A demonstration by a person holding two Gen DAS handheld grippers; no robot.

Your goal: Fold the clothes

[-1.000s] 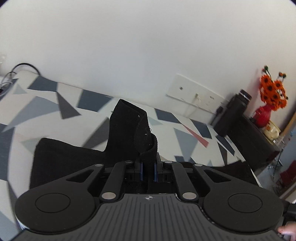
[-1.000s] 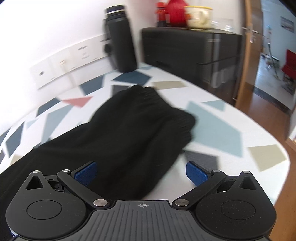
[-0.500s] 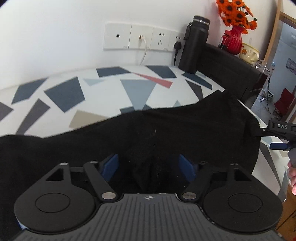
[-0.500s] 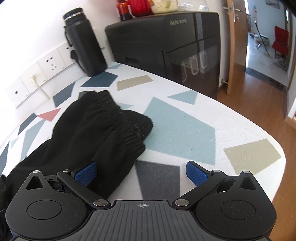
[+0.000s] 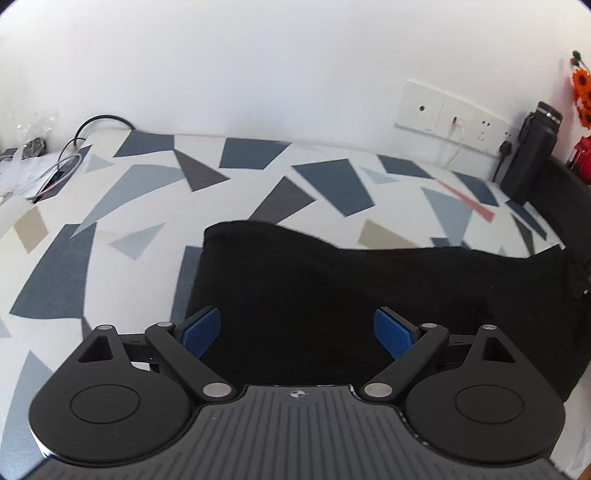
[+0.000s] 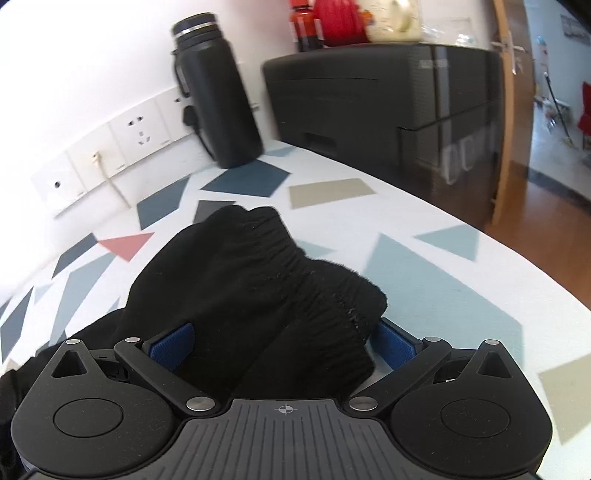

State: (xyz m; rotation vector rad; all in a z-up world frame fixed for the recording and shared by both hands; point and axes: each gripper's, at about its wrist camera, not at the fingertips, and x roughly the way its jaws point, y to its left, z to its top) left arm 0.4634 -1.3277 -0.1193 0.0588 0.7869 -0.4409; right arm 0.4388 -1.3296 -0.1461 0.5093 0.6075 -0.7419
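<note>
A black garment (image 5: 332, 288) lies flat on the patterned table (image 5: 147, 192), reaching from the middle toward the right edge. My left gripper (image 5: 297, 332) stands open just above its near part, blue pads wide apart, nothing held. In the right wrist view the garment's black elastic cuffs (image 6: 295, 280) are bunched on the table. My right gripper (image 6: 284, 345) is open with the cuffs lying between its blue pads (image 6: 393, 349), and the jaws are not closed on them.
A black flask (image 6: 218, 96) stands at the wall by the sockets (image 6: 136, 129). A dark cabinet (image 6: 388, 107) with a red vase (image 6: 340, 18) sits beyond the table's right end. Cables (image 5: 70, 155) lie at the far left corner. The table edge (image 6: 517, 258) drops to wooden floor.
My left gripper let go of the raised black cloth, opened wide and swung left; the cloth now lies flat. My right gripper moved in over the cuffs, still open.
</note>
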